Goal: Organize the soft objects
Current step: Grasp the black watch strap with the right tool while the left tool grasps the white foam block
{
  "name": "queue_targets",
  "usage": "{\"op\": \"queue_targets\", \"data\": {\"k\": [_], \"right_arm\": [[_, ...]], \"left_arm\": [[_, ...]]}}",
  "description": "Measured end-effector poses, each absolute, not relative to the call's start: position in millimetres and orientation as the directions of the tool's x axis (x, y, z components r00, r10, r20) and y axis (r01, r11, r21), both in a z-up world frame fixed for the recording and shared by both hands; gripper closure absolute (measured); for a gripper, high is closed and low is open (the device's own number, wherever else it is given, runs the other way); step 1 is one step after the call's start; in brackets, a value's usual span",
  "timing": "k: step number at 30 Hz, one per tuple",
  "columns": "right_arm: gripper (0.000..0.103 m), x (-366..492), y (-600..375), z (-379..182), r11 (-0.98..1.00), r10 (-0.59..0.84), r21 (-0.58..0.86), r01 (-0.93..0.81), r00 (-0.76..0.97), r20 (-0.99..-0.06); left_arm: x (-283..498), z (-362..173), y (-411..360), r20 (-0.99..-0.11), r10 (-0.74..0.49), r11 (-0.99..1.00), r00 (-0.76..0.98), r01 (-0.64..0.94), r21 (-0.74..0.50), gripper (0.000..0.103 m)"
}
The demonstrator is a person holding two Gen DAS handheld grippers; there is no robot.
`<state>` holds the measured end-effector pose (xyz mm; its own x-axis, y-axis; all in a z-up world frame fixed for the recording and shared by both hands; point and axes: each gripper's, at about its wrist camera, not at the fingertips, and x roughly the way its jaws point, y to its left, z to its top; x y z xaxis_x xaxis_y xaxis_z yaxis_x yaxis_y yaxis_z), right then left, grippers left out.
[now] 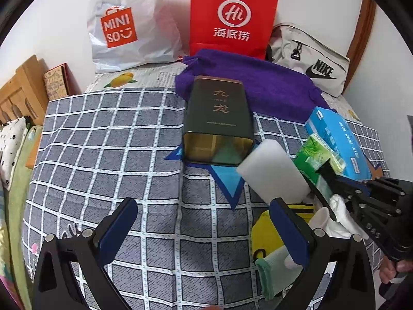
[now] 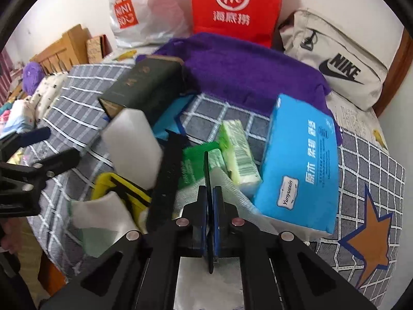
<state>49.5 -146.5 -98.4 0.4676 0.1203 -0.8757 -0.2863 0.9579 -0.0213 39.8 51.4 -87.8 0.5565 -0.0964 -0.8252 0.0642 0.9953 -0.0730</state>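
A dark green tin [image 1: 218, 121] lies on its side on the checked bed cover, open mouth toward me; it also shows in the right wrist view [image 2: 140, 87]. My left gripper [image 1: 204, 232] is open and empty, in front of the tin. My right gripper [image 2: 210, 180] is shut on a thin black ruler-like piece [image 2: 206, 165] that carries a white foam block [image 2: 131, 144], also seen in the left wrist view [image 1: 275, 171]. Beside it lie green tissue packs [image 2: 240, 155], a blue tissue pack [image 2: 302, 165], a purple towel [image 2: 247, 69], white socks [image 1: 340, 214] and a yellow pouch [image 1: 265, 232].
A white Miniso bag [image 1: 129, 23], a red paper bag [image 1: 232, 15] and a grey Nike bag [image 1: 312, 59] stand against the back wall. A wooden bed frame [image 1: 20, 90] and pillows [image 1: 13, 144] are at the left. The bed edge runs along the left.
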Motion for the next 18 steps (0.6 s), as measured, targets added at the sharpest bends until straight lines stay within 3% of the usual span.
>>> {"op": "queue_targets", "data": {"k": [7, 18], "right_arm": [[0.097, 59, -155, -114, 0.963, 0.170, 0.065, -0.263, 0.400, -0.900], [0.099, 43, -168, -91, 0.964, 0.199, 0.077, -0.254, 0.497, -0.845]], "left_arm": [[43, -92, 48, -0.831, -0.154, 0.988, 0.535, 0.087, -0.127, 0.003], [63, -89, 24, -0.800, -0.232, 0.973, 0.553, 0.120, -0.199, 0.004]]}}
